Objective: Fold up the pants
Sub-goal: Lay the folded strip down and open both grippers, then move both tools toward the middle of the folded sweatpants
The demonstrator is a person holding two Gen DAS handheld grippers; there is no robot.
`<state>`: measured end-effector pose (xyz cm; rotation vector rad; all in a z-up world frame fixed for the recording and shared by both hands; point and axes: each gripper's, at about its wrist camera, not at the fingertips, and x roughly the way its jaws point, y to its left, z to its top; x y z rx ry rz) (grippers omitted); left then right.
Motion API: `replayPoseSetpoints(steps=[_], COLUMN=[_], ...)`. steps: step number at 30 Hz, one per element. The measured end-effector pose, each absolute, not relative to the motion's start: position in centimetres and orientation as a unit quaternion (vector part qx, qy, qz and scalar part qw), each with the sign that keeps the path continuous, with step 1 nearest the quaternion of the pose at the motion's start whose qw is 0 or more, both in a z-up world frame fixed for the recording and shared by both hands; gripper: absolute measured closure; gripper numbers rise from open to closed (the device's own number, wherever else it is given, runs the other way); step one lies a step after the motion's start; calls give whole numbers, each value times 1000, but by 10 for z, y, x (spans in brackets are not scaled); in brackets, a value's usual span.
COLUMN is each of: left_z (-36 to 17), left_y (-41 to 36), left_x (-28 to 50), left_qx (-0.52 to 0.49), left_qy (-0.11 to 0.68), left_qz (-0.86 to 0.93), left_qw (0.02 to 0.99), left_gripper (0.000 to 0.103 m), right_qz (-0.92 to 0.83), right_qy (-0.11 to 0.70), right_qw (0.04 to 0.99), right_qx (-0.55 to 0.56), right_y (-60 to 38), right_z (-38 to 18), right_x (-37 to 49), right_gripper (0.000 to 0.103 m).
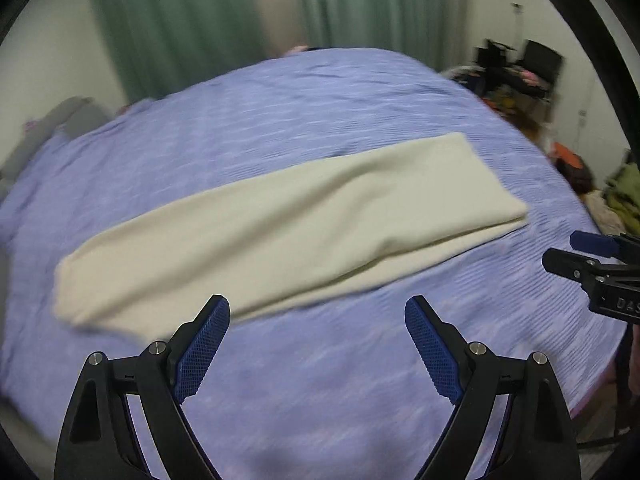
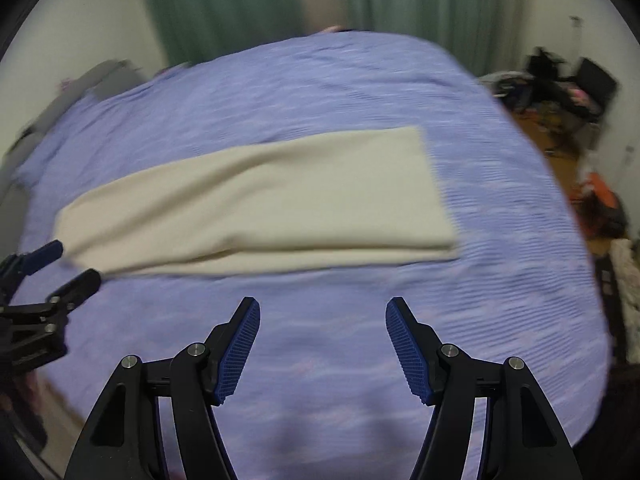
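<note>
Blue-padded fingers (image 1: 202,350) of the left gripper (image 1: 318,346) are seen spread wide, nothing between them. Likewise parted and empty is the right gripper (image 2: 323,346). Cream pants (image 1: 280,224), folded into 1 long strip, are laid flat on the purple bedspread (image 1: 320,120), beyond both grippers.
</note>
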<state>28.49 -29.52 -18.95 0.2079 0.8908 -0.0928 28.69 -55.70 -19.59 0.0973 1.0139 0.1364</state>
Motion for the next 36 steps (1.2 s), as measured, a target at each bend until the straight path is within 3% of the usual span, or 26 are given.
replayPoseSetpoints(steps=[9,18,36], left_z=[-167,-182,-302], left_y=[-130,16,69], left_x=[219,218,289], left_qx=[65,70,-32], left_qy=[435,429,493], left_qz=[83,75,67], left_qw=[894,897,867], left_gripper=[13,9,9], right_qz=[247,263,240], right_qy=[463,461,553], right_qw=[851,847,797], right_qx=[8,7,-9], right_y=[-374,-226,-128], right_z=[-166,-187,-339], right_x=[262,261,355], right_gripper=[38,38,49])
